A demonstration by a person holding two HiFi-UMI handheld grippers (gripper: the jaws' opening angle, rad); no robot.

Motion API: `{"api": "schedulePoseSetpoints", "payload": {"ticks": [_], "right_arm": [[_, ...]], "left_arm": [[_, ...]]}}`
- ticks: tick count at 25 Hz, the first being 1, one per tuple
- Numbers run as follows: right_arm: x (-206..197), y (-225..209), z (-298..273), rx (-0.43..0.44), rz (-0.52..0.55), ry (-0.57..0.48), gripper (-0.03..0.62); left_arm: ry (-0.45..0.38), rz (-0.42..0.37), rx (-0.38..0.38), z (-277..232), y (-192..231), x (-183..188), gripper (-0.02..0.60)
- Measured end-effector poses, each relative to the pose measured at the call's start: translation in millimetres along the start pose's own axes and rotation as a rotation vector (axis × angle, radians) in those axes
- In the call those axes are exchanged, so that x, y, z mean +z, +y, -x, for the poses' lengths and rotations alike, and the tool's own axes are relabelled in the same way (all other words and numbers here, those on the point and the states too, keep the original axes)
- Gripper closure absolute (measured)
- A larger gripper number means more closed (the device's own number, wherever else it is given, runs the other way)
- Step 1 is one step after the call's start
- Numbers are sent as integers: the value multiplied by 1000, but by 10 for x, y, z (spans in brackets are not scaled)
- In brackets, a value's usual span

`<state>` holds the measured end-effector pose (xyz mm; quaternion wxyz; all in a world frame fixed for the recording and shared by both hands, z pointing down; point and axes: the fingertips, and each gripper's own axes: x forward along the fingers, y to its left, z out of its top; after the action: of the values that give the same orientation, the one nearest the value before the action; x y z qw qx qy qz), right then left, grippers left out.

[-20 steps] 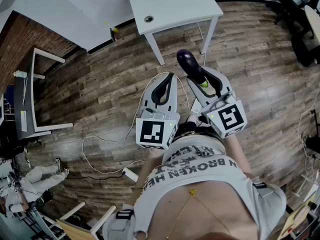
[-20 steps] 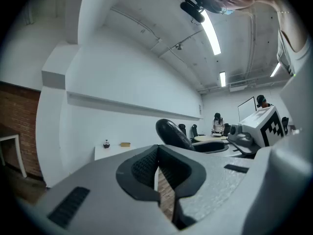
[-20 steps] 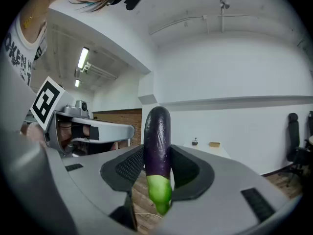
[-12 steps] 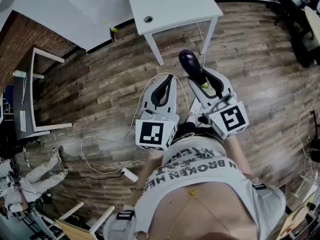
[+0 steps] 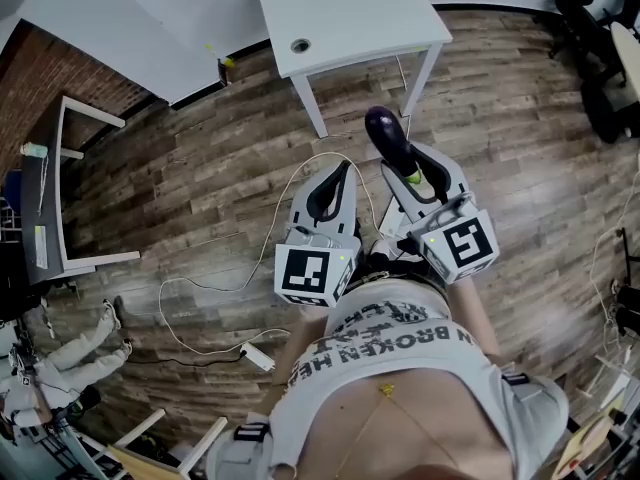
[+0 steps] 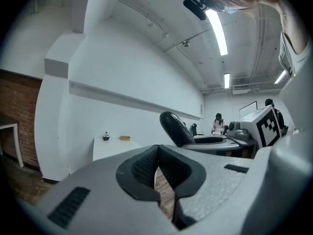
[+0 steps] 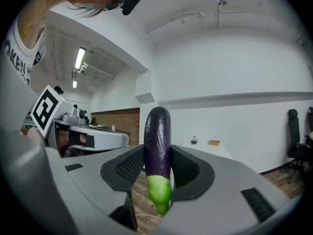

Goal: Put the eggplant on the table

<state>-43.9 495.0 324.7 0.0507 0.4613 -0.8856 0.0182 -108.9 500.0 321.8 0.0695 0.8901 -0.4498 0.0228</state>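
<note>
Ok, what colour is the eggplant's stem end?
Bright green, on the dark purple eggplant; shows best in the right gripper view.

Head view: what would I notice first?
A shiny purple eggplant with a green end pokes out from the fingers of the right gripper, in front of the person. Just ahead stands a white rectangular table on the wood floor, and the eggplant is not on it yet.

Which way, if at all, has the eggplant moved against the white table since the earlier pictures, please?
Yes, slightly: the eggplant in the right claw has edged toward the right front leg of the white table.
</note>
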Motion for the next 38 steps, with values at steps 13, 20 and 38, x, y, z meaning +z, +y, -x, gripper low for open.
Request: {"api": "schedulePoseSetpoints", "payload": {"ticks": [13, 20, 38], "right_arm": [[290, -416, -1293, -86, 21, -10, 428], [286, -474, -1800, -139, 14, 2, 428], [194, -885, -2247, -159, -27, 22, 428]], "left_arm": [[-14, -14, -178, -955, 925, 347, 583], [-9, -18, -227, -1151, 1409, 355, 583], [17, -1, -214, -1662, 1814, 326, 583]]}}
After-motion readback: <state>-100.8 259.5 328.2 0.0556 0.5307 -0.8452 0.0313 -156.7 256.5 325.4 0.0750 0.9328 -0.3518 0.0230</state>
